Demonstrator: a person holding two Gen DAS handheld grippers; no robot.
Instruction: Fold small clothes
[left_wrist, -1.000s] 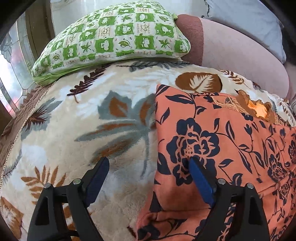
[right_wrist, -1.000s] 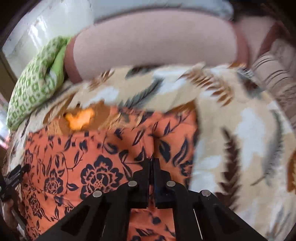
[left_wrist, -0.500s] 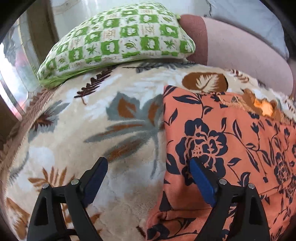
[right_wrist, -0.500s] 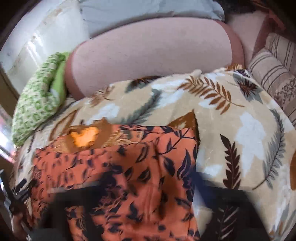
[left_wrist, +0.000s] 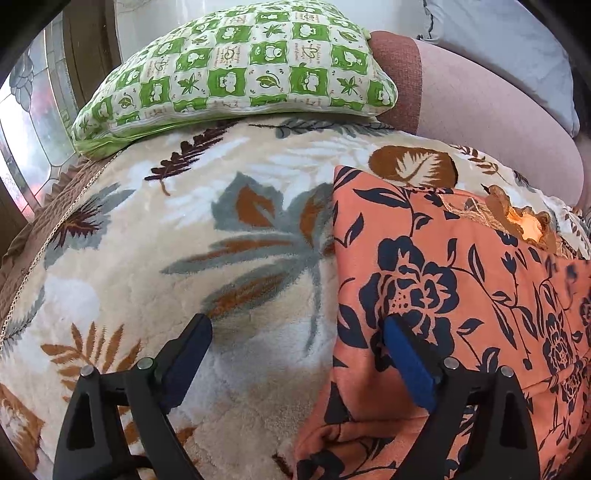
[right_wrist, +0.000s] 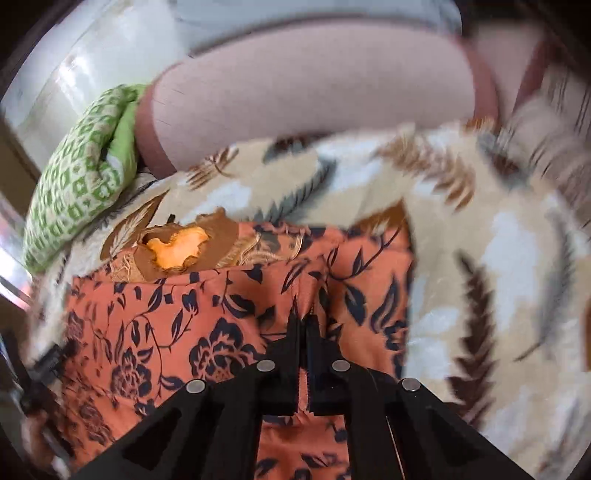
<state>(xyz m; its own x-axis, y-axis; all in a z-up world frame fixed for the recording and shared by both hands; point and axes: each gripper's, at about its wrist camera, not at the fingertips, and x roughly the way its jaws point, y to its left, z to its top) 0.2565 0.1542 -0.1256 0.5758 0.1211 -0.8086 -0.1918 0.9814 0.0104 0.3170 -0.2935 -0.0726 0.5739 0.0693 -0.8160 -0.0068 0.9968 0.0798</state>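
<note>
The left gripper (left_wrist: 295, 339) was spread wide, holding nothing, its right finger (left_wrist: 406, 365) over the orange floral garment (left_wrist: 461, 266), its left finger over the leaf-print blanket (left_wrist: 184, 240). The right gripper (right_wrist: 303, 325) was clenched on a pinch of that garment, which lay flat ahead of it. A green checked pillow (left_wrist: 240, 62) sat beyond

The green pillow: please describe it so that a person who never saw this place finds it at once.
Start from the large fleece blanket with the leaf print. At its far edge, beside the pink bolster, the green pillow lies flat on the blanket. It alone has a checkerboard of green and cream squares with small pictures; the orange garment nearby is floral.
</note>
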